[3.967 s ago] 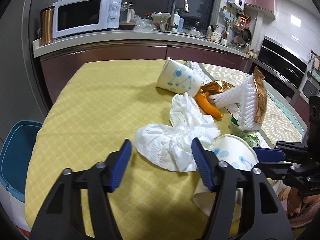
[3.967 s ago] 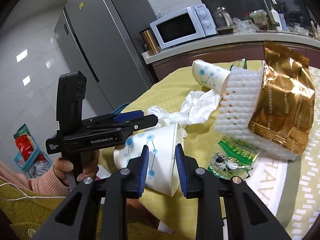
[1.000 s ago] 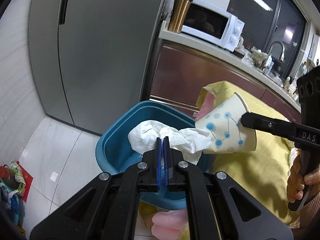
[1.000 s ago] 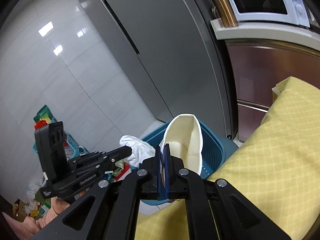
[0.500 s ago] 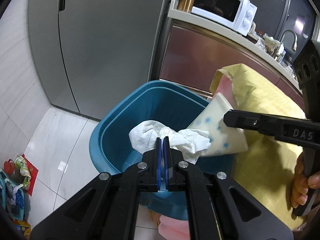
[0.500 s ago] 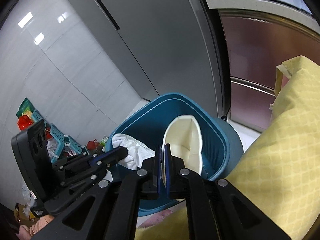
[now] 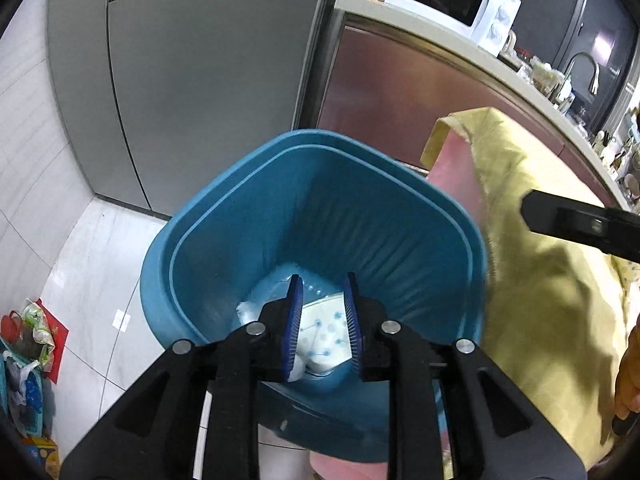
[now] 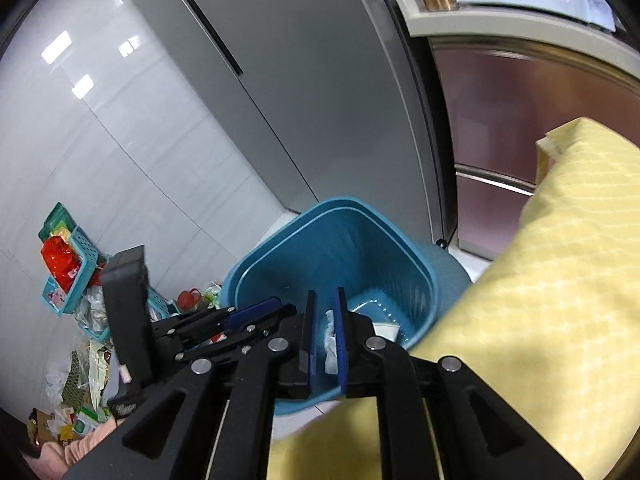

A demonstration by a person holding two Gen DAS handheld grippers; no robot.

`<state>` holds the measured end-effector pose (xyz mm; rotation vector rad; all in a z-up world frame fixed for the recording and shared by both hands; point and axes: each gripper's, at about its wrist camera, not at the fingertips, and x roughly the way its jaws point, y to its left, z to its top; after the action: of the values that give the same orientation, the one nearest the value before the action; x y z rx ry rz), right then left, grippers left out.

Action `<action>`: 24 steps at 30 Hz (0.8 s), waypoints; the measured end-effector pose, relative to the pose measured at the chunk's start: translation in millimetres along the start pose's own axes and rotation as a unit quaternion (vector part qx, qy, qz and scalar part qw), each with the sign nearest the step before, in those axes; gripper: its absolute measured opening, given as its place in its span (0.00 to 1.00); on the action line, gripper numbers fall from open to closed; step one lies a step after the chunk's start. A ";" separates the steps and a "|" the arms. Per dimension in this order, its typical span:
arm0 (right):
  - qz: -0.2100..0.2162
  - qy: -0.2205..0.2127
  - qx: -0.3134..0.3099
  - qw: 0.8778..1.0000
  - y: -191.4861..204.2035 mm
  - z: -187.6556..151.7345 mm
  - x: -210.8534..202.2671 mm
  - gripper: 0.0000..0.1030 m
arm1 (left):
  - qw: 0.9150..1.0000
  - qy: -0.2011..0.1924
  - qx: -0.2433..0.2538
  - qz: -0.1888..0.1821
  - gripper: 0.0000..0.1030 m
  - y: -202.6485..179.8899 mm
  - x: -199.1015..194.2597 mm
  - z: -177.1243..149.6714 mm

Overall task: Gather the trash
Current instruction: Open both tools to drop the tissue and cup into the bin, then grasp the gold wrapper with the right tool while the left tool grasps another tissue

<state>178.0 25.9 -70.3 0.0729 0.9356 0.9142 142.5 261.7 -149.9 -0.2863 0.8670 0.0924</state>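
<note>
Beside the yellow-clothed table [image 7: 532,280], one blue bin [image 7: 248,216] holds one paper cup [image 7: 324,340] and one tissue [image 8: 330,340]; both grippers' jaws, just parted, hold nothing.

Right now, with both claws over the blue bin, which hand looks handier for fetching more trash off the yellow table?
Probably the right claw: the yellow table lies right beside it. The left claw hangs over the bin, farther off.

The paper cup [image 7: 322,336] lies in the bin [image 7: 224,216], which stands beside the table [image 7: 532,240].
</note>
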 end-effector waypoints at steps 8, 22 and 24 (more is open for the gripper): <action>-0.004 -0.073 -0.015 0.997 -3.8 -24.9 -84.3 0.27 | 0.995 -0.070 0.047 -0.047 0.35 -47.2 -54.7 3.8; -0.089 -0.197 0.034 0.976 -53.9 -117.3 -239.4 0.38 | 0.953 -0.061 0.192 -0.226 0.46 -202.8 -95.4 -40.6; -0.108 -0.214 0.053 0.969 -63.7 -133.0 -260.9 0.38 | 0.945 -0.045 0.206 -0.250 0.48 -225.5 -94.0 -52.7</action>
<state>55.7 -240.3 -7.1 0.2450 0.5744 0.6119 87.0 34.1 -63.0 -0.1000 0.6816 -0.5402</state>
